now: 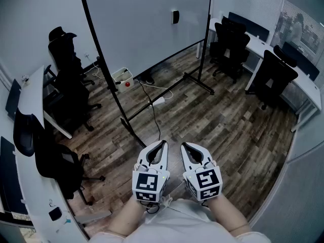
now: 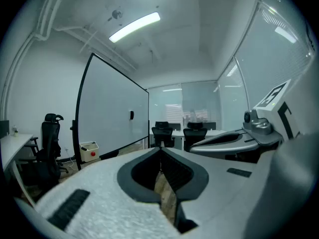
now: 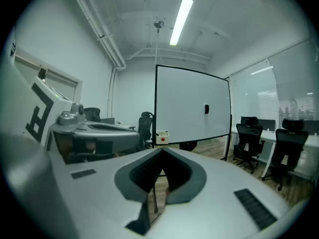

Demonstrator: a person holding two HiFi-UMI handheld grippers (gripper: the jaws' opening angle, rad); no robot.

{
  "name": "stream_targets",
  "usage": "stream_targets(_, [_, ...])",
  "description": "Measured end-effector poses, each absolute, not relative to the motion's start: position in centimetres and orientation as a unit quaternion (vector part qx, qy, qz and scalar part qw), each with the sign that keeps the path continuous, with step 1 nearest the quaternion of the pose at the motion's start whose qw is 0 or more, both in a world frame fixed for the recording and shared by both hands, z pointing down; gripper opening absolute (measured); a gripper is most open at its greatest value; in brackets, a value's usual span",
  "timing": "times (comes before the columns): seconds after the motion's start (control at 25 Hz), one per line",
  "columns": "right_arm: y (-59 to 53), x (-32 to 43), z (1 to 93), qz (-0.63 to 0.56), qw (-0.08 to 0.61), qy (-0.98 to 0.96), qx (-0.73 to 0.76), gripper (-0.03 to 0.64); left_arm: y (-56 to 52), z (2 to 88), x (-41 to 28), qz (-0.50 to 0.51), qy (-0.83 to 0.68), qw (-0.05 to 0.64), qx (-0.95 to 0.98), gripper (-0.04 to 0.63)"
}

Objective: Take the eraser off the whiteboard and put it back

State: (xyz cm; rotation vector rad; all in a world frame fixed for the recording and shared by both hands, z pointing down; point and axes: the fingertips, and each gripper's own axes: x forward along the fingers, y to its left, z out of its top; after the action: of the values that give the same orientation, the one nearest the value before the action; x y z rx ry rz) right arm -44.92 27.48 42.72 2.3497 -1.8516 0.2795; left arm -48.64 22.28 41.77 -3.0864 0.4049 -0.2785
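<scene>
A small black eraser (image 1: 174, 16) clings to the upper right of the big whiteboard (image 1: 147, 19), which stands on a black frame across the room. The same eraser (image 2: 131, 115) shows small and far off in the left gripper view, and as a dark spot, the eraser (image 3: 206, 108), in the right gripper view. My left gripper (image 1: 163, 143) and right gripper (image 1: 184, 146) hang side by side close to my body, both pointing toward the board. Each has its jaws shut with nothing between them. Both stand well short of the board.
Black office chairs (image 1: 71, 92) and a white desk (image 1: 33, 92) line the left side. More chairs (image 1: 230, 44) and a desk (image 1: 304, 85) line the right. A white box with a red button (image 1: 122, 76) and a power strip with cables (image 1: 158, 101) lie by the board's feet.
</scene>
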Motion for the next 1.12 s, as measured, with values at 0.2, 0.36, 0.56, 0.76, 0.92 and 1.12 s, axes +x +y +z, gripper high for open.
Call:
stream_targets(0.2, [27.3,-44.0,43.0,0.098,0.059,-0.608,0.786,0.028,22.0,41.5,-47.8,-0.087,0.131,0.01,-0.987,0.018])
stream_targets(0.36, [27.6,-42.8,44.0,0.113,0.037,-0.6,0.791,0.029,22.4,42.5,-46.7,-0.09,0.124,0.005,-0.988,0.018])
stream_targets(0.56, [28.0,-40.8,44.1,0.118,-0.004,-0.61,0.784,0.029,22.2,43.1,-44.8,-0.085,0.136,-0.014,-0.987,0.018])
stream_targets(0.76, [29.2,-38.3,45.9,0.115,0.047,-0.614,0.779,0.029,22.9,44.6,-42.5,-0.088,0.144,-0.028,-0.985,0.018])
stream_targets(0.92, [29.3,-35.5,46.9,0.13,0.046,-0.611,0.78,0.029,22.7,45.3,-40.2,-0.092,0.141,-0.037,-0.985,0.018])
stream_targets(1.12, [27.4,-31.9,47.8,0.135,0.043,-0.598,0.789,0.029,20.0,46.1,-37.3,-0.09,0.143,-0.039,-0.985,0.018])
